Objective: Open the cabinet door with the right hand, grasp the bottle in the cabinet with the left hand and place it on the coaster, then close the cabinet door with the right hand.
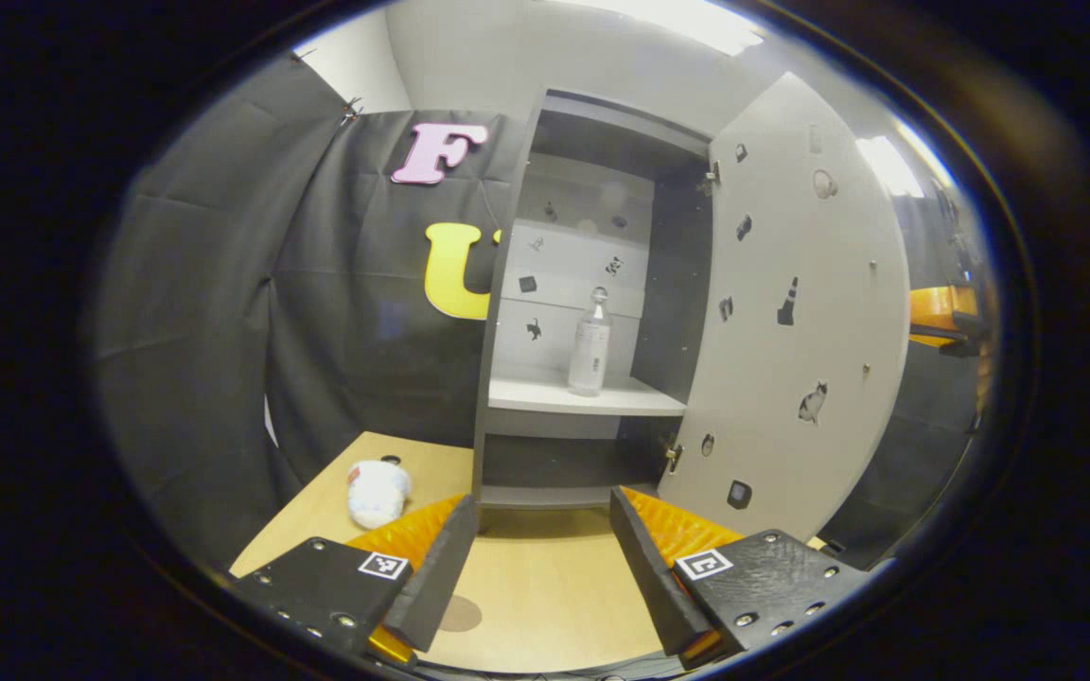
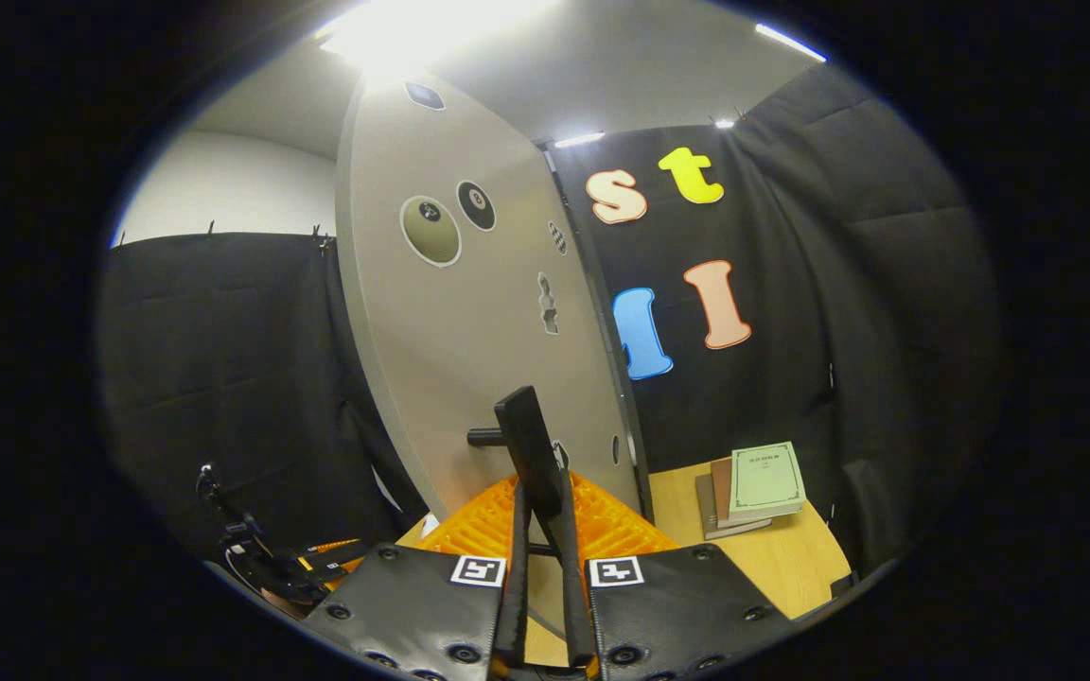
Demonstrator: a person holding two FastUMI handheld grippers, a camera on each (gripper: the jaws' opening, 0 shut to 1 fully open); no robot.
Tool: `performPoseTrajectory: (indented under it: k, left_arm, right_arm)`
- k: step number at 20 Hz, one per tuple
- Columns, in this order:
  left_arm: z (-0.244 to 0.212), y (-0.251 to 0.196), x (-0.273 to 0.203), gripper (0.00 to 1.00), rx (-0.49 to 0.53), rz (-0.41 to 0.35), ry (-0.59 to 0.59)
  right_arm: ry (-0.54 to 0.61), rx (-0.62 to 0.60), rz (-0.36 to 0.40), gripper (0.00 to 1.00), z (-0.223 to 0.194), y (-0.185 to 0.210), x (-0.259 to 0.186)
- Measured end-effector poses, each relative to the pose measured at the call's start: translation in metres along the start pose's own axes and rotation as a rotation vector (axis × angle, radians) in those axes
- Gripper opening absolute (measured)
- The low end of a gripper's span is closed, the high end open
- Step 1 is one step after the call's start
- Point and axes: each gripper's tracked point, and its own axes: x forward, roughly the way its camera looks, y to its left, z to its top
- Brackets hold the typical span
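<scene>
Cabinet (image 1: 592, 312) in the left gripper view stands wide open, its door (image 1: 791, 322) swung out to the right with the free edge toward the camera. On the middle shelf (image 1: 545, 395) the bottle (image 1: 590, 342) stands upright near the front lip, apart from both side walls, with open air around it and above its cap. The left gripper (image 1: 543, 558) hangs low over the table (image 1: 545, 577) in front of the cabinet, fingers spread and holding nothing — the gap between them frames the cabinet's base. A round coaster (image 1: 459, 614) lies flat on the table just inside the left finger (image 1: 431, 577). Farther left, a white plush toy (image 1: 377, 492) sits near the table's edge by the booth wall.

In the right gripper view the door (image 2: 469, 331) rises close ahead, seen nearly edge-on. The right gripper (image 2: 540, 567) has its fingers drawn almost together around the dark handle (image 2: 531, 454) — a bar standing off the door on a short post; whether both fingers actually press it I cannot tell. To the right, a stack of books (image 2: 753, 487) lies near the far table corner, well apart from the door's edge.
</scene>
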Motion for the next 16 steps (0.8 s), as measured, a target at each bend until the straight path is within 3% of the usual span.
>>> performPoseTrajectory:
  k: [3, 7, 8, 9, 10, 11, 12, 13, 16]
  left_arm:
    - [-0.005, -0.004, 0.002, 0.85, 0.006, -0.016, 0.013]
    - [-0.008, -0.003, -0.001, 0.85, 0.004, -0.012, 0.021]
    - [-0.008, -0.002, 0.000, 0.85, 0.002, -0.010, 0.021]
    - [-0.007, 0.000, 0.000, 0.85, 0.001, -0.008, 0.021]
    - [-0.008, 0.002, 0.002, 0.85, -0.003, -0.006, 0.025]
    - [-0.008, 0.002, 0.004, 0.85, -0.007, -0.007, 0.028]
    - [-0.007, 0.002, 0.007, 0.85, -0.011, -0.010, 0.027]
    - [-0.004, 0.002, 0.009, 0.85, -0.010, -0.013, 0.025]
    - [0.003, 0.001, 0.020, 0.85, 0.008, -0.025, 0.011]
  right_arm:
    - [-0.011, -0.001, -0.055, 0.18, 0.002, -0.013, -0.002]
    - [-0.038, -0.012, -0.144, 0.13, 0.007, -0.038, -0.001]
    - [-0.043, -0.008, -0.153, 0.10, 0.008, -0.041, -0.005]
    - [-0.044, 0.003, -0.141, 0.00, 0.008, -0.040, 0.001]
    - [-0.044, 0.016, -0.127, 0.08, 0.007, -0.036, 0.001]
    - [-0.049, 0.023, -0.121, 0.10, 0.008, -0.034, 0.003]
    - [-0.048, 0.017, -0.118, 0.03, 0.009, -0.034, 0.003]
    - [-0.039, 0.008, -0.124, 0.11, 0.006, -0.039, 0.002]
    - [-0.010, 0.009, -0.151, 0.13, -0.001, -0.042, -0.012]
